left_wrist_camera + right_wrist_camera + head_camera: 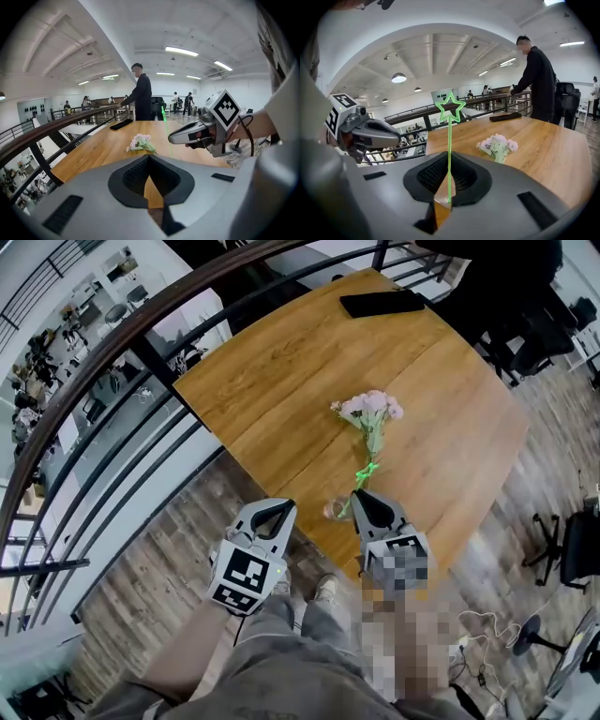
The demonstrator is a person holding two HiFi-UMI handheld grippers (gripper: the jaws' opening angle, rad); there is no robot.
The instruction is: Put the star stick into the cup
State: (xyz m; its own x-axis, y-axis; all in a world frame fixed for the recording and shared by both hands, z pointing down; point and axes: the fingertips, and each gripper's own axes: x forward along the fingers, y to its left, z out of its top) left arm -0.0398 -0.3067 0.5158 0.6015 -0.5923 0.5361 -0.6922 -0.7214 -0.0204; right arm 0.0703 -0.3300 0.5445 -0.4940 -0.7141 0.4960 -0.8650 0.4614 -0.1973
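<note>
Right tongs (362, 499) are clamped narrow on the lower end of the green star stick (449, 150), which projects from them toward the far side with its star outermost. The left tongs (279, 510) are closed together on nothing and hang to the left, just off the near edge of the wooden surface (281, 371). The clear cup (334, 511) stands at that near edge, just left of the right tongs, with the stick outside it. Farther off, pale pink flowers (371, 409) lie mid-surface and a dark flat object (382, 303) lies at the far edge.
</note>
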